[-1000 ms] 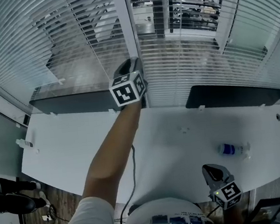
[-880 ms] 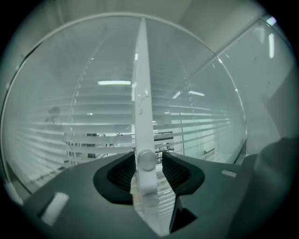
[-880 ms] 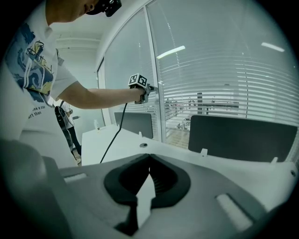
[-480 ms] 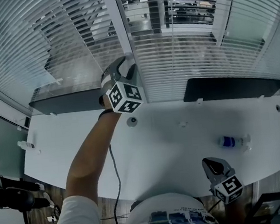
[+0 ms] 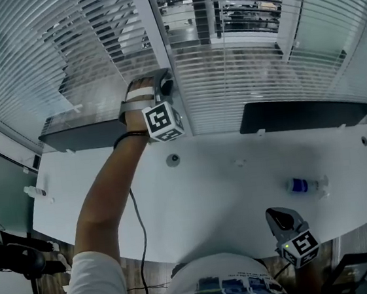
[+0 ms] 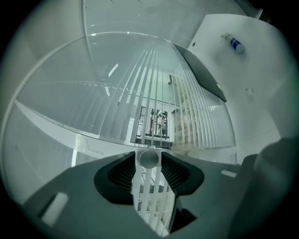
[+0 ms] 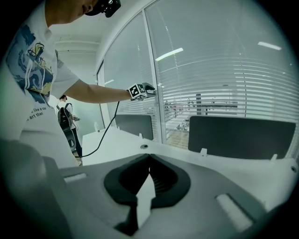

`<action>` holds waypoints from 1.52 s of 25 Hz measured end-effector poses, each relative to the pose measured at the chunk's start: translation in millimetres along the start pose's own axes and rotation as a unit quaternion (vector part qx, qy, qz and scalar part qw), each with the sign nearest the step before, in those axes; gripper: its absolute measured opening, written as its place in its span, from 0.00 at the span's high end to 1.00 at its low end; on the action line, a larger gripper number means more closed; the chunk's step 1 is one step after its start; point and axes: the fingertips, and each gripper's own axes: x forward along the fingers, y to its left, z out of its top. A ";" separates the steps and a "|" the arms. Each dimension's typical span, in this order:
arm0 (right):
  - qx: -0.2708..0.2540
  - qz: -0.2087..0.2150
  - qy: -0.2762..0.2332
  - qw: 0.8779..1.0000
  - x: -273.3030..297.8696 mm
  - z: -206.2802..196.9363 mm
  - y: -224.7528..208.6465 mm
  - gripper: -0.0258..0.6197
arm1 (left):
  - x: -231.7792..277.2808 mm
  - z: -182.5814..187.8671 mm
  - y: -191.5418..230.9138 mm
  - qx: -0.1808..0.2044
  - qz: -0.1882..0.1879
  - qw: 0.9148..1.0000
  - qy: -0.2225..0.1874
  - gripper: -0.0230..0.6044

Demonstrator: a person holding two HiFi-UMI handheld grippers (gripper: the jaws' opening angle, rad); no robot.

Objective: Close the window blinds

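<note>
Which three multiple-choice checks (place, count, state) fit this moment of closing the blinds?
1. Where is the left gripper? A raised at the blinds beside the window post; B lying on the desk; C below the desk.
2. How many dark divider panels stand along the desk's far edge? A one; B two; C four.
3. The right gripper has its jaws: A shut, empty; B wide apart; C clamped on a cup.

Key: 1 A, the head view shows it up there; its jaws have just been closing, with the blind wand end-on between them. 2 B, one on each side of the post. 3 A, the tips meet with nothing between.
</note>
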 end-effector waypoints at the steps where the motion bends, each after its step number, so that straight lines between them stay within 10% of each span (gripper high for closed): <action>1: 0.000 0.000 -0.001 1.000 0.2 0.2 -0.5 0.96 | 2.0 -0.2 -1.5 0.005 -0.003 1.000 0.002 0.70; 12: -0.002 -0.001 0.000 1.000 0.9 -3.0 -3.3 0.96 | 2.1 2.0 0.8 -0.020 0.013 1.000 -0.003 0.78; 20: -0.003 -0.002 -0.001 1.000 1.6 -1.5 -2.2 0.96 | -0.2 -1.0 9.0 -0.188 0.024 0.982 -0.008 0.77; 26: 0.000 -0.004 0.001 1.000 1.4 -3.5 -4.8 0.96 | -1.8 -5.4 13.9 -0.350 0.033 0.936 -0.014 0.77; 38: 0.003 0.000 0.004 1.000 2.7 -7.3 -5.6 0.96 | -5.3 -15.1 19.2 -0.583 0.041 0.811 -0.035 0.77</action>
